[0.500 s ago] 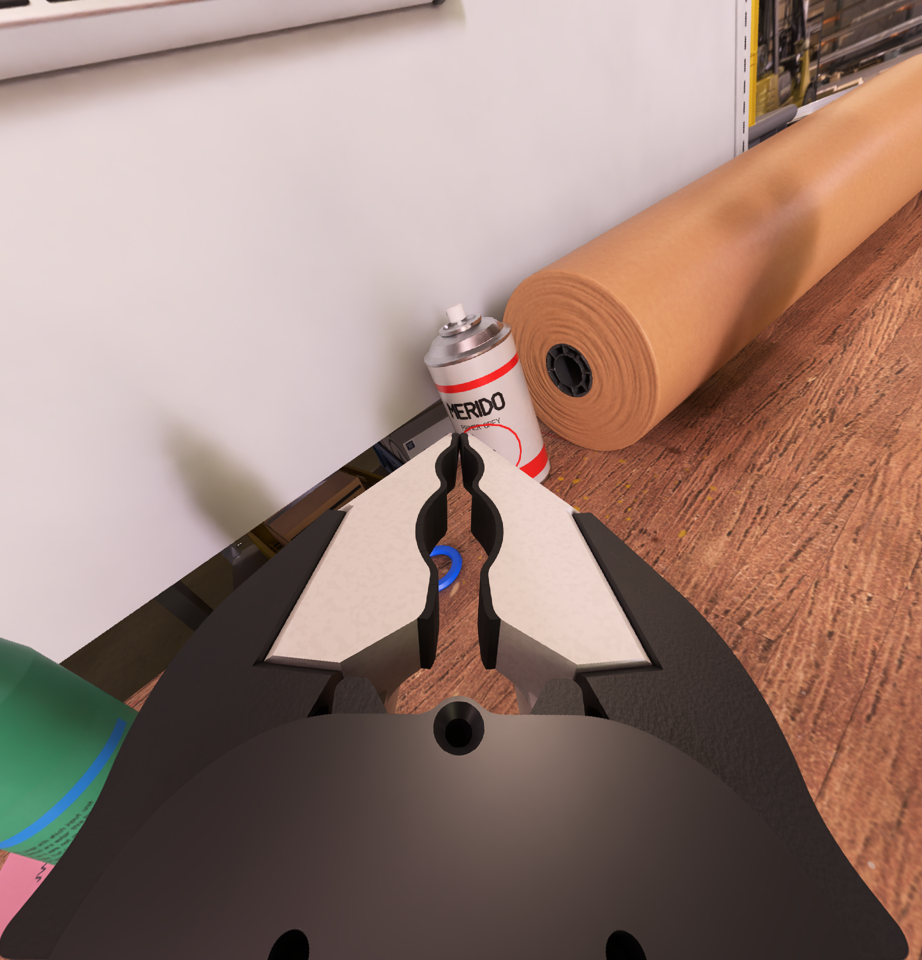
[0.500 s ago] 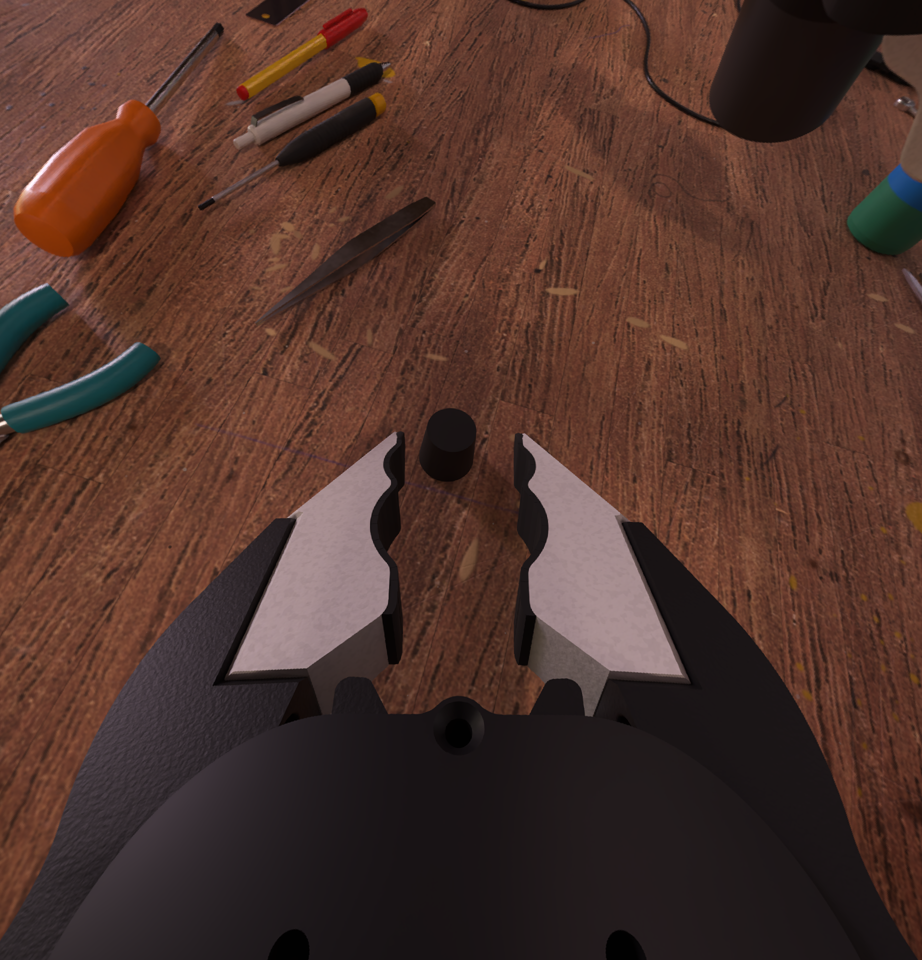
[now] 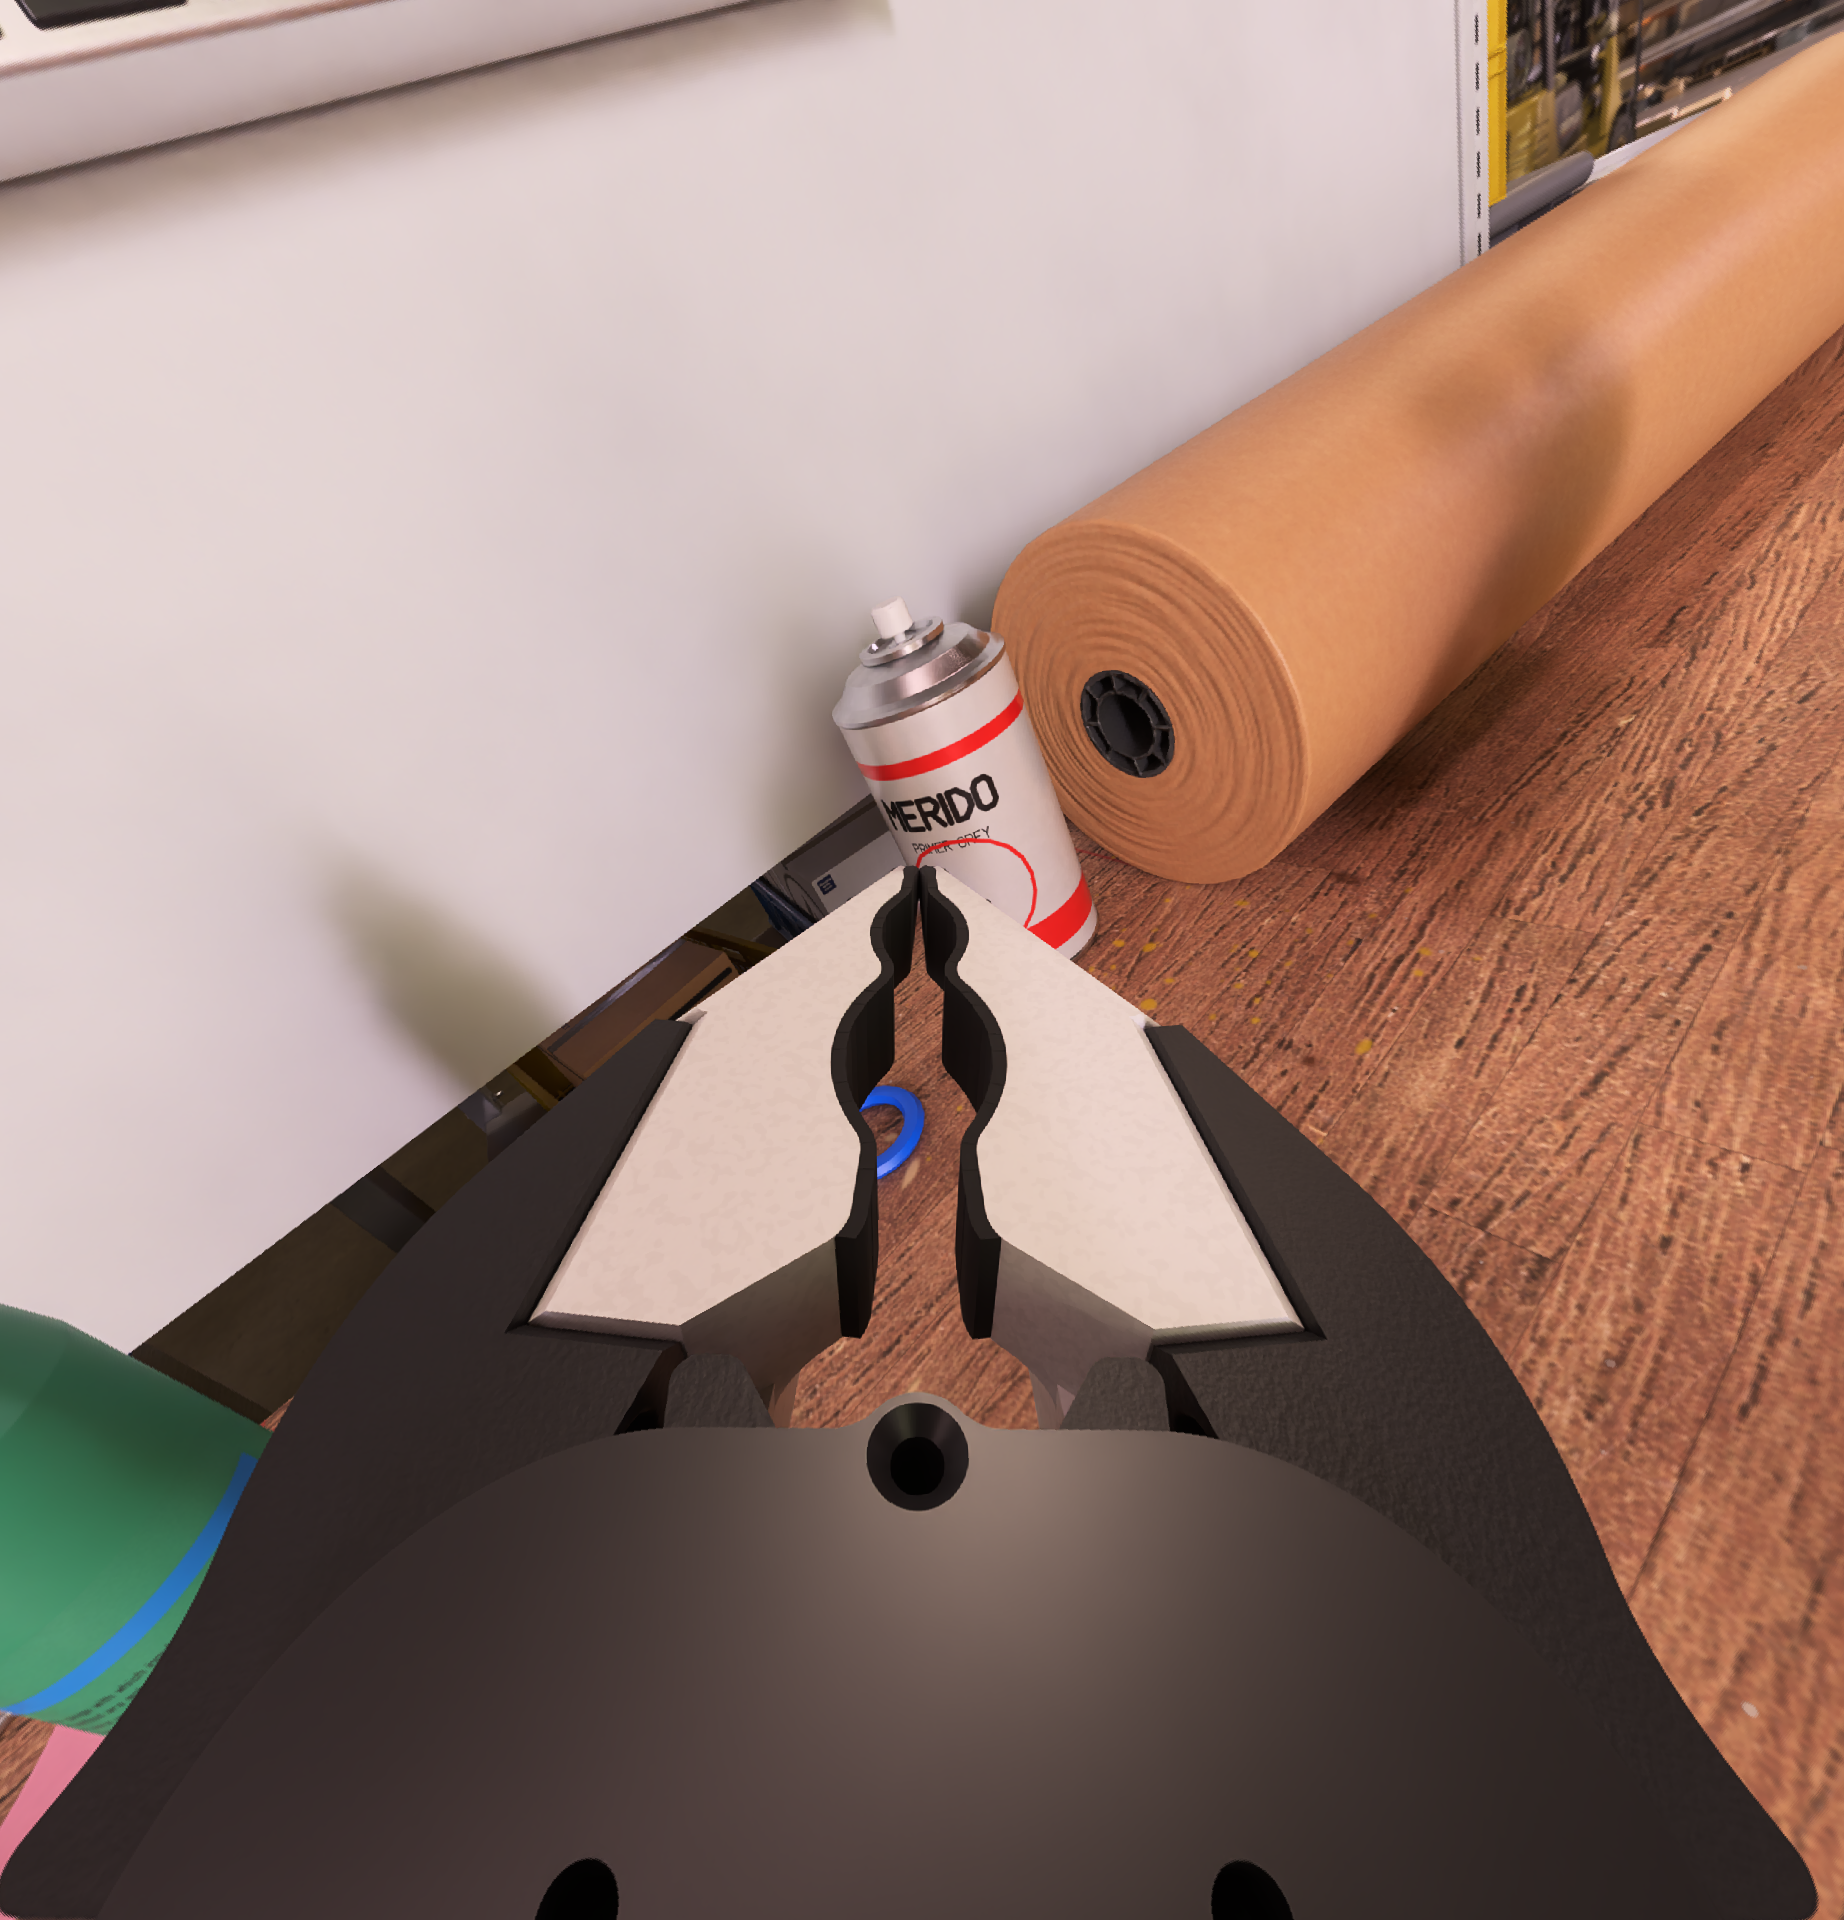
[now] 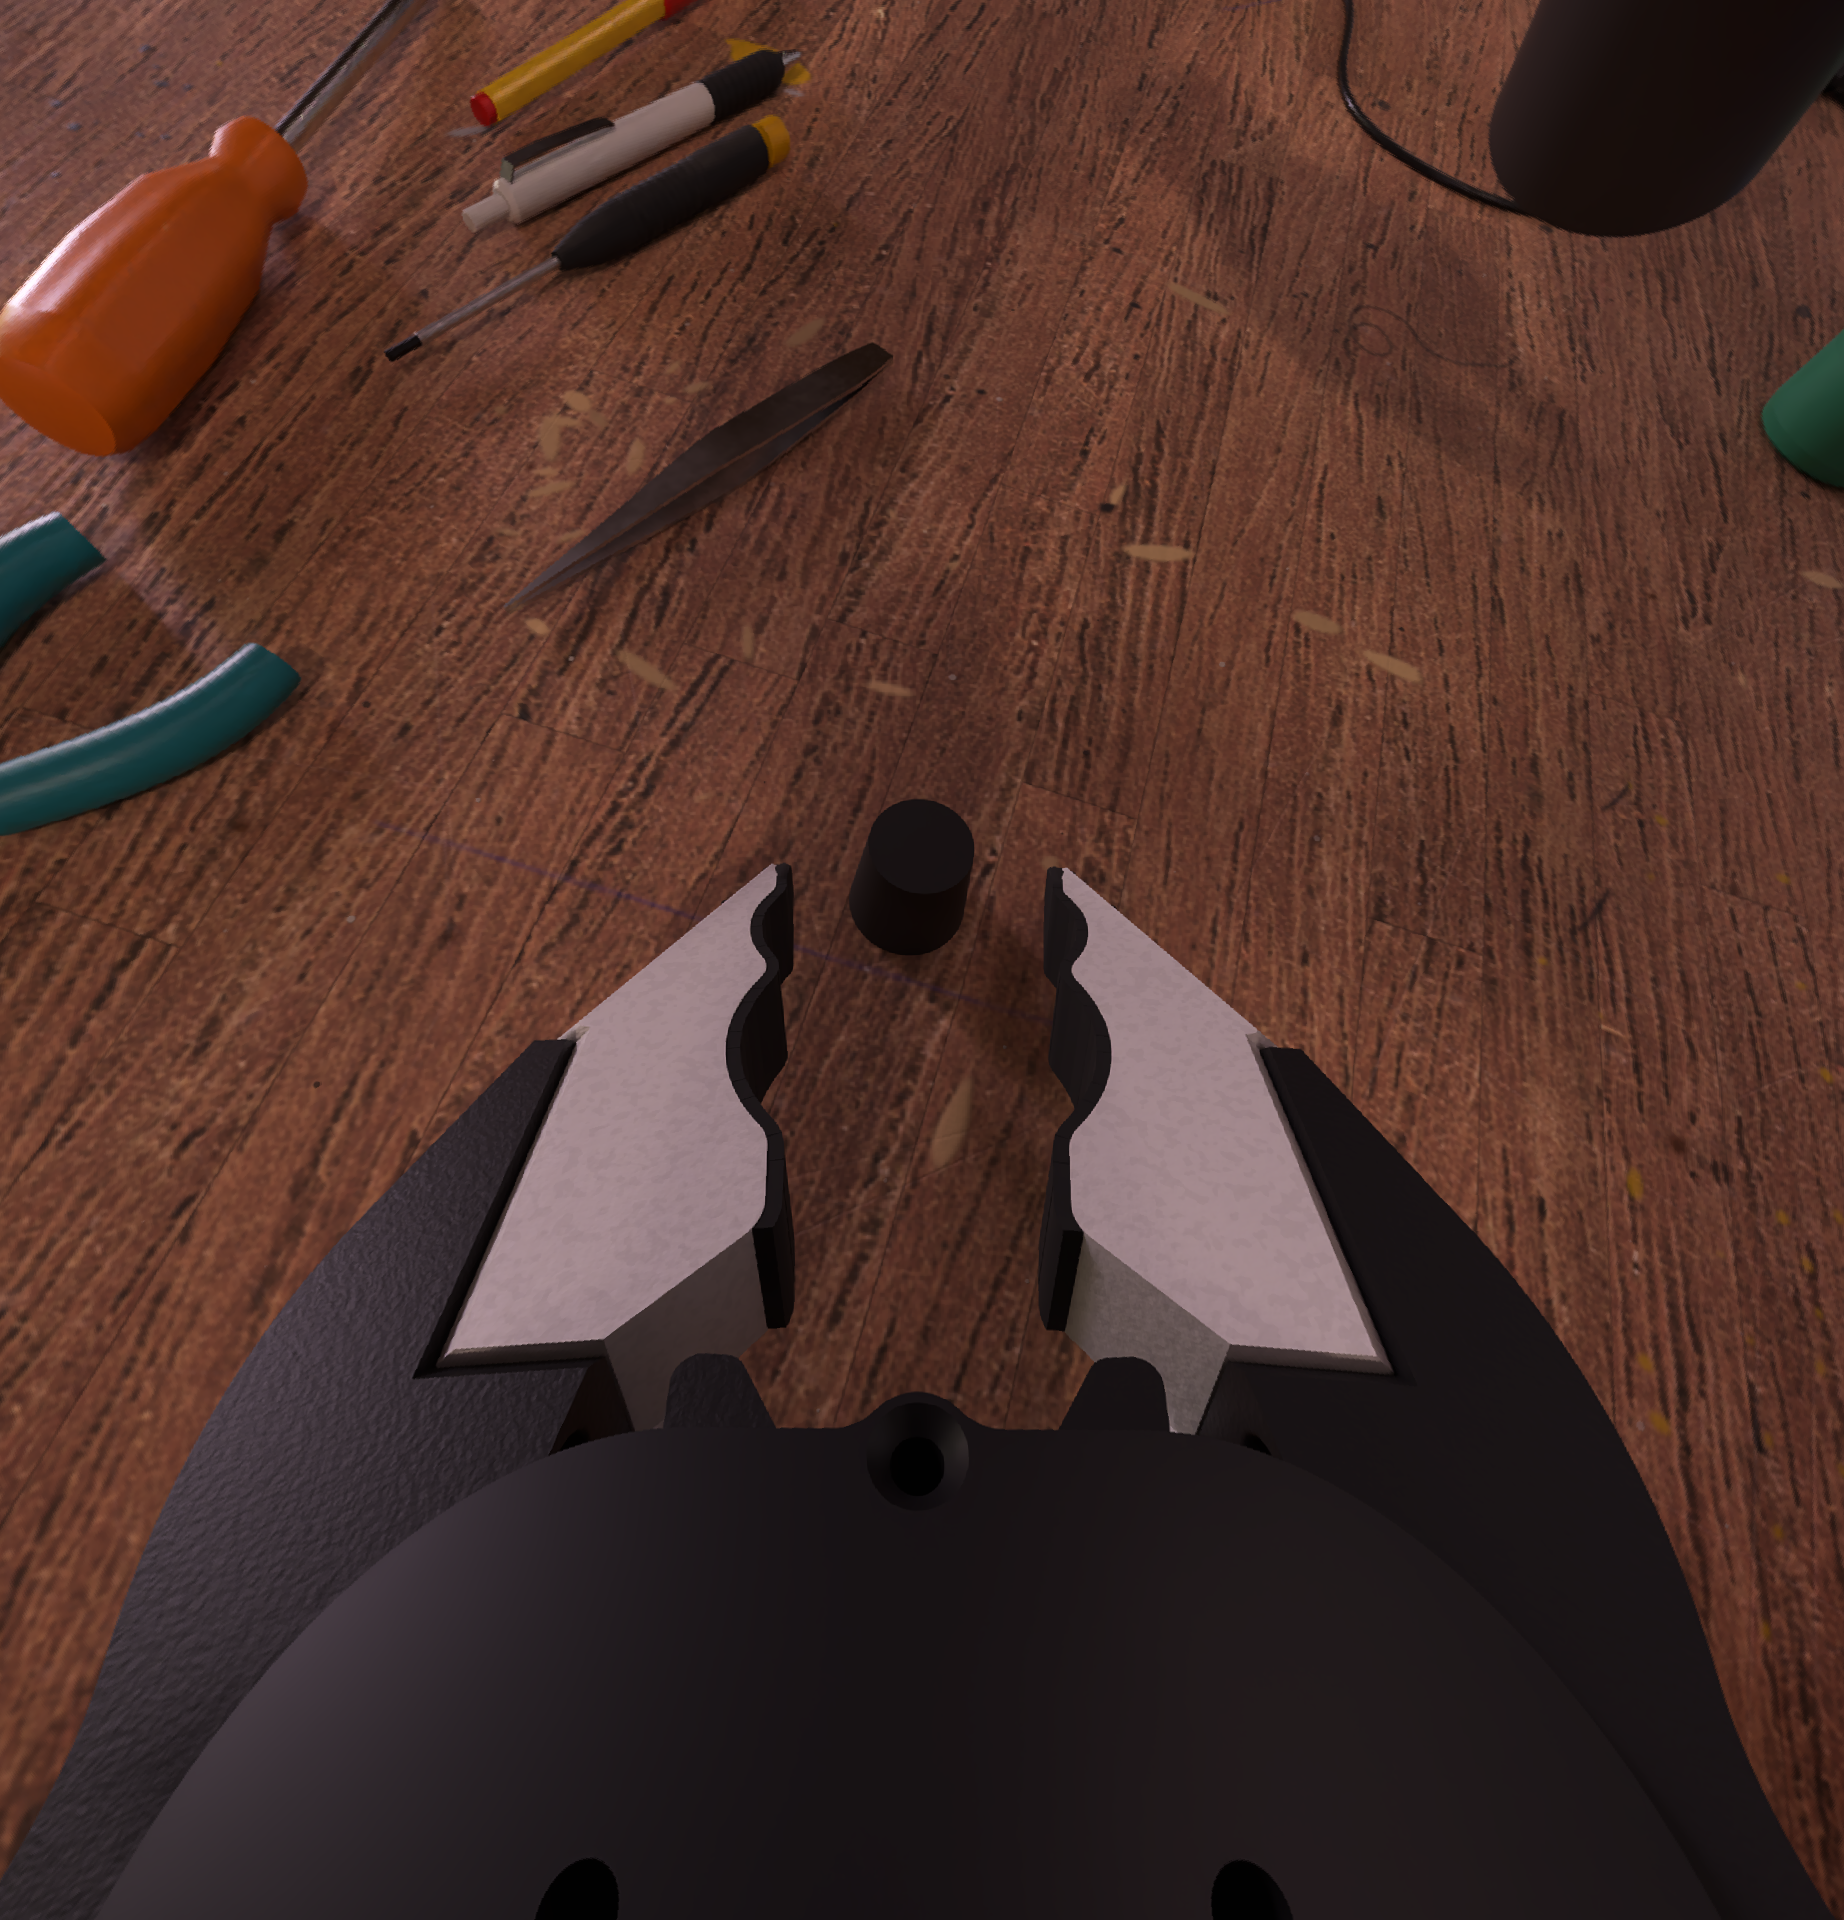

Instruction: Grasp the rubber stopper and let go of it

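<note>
right gripper closes in on the stopper, nothing gripped yet

compared with half a second ago, the right gripper (image 4: 918, 883) has eased forward: the rubber stopper (image 4: 912, 885), a small black plug standing on the wooden counter (image 4: 1417, 831), now sits level with the fingertips instead of just past them, at 12 o'clock from the gripper body. its fingers (image 4: 679, 1122) are spread wide, with clear gaps to the stopper on both sides. by this reading the approach is nearly done and the squeeze has not begun.

the left gripper (image 3: 918, 883) looks unchanged, its fingers pressed together with nothing between them, pointing at a spray can (image 3: 959, 790) beside a brown paper roll (image 3: 1365, 582).

a blue ring (image 3: 897, 1127) on the counter shows only in part behind the left fingers. a green object (image 3: 76, 1496) at 8 o'clock is cut by the frame and the gripper body. in the right wrist view, teal-handled pliers (image 4: 118, 727) at 9 o'clock run off the edge, and the dark cylinder (image 4: 1645, 104) at 1 o'clock is too cropped to identify. tweezers (image 4: 710, 468) and an orange-handled screwdriver (image 4: 139, 291) lie well apart from the stopper.
</note>
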